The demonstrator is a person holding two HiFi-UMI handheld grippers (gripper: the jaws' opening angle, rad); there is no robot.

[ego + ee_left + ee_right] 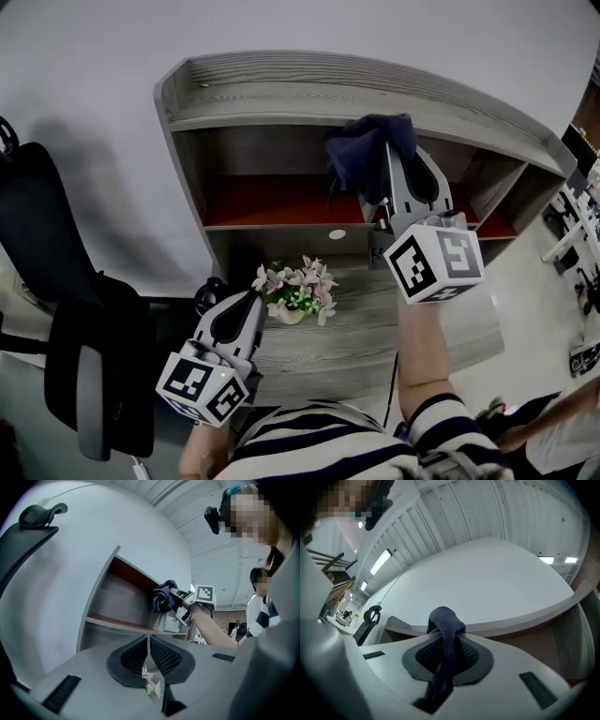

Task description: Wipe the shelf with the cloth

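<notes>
A grey wooden shelf unit with red inner boards stands on the desk against the white wall. My right gripper is shut on a dark blue cloth, held up in front of the upper compartment, just under the top board. In the right gripper view the cloth hangs bunched between the jaws, with the top board's edge behind. My left gripper is low at the desk's front left, shut with nothing in it, near the flowers. From the left gripper view the cloth shows at the shelf.
A small pot of pink flowers sits on the desk below the shelf. A black office chair stands at the left. White furniture is at the right. Another person stands behind in the left gripper view.
</notes>
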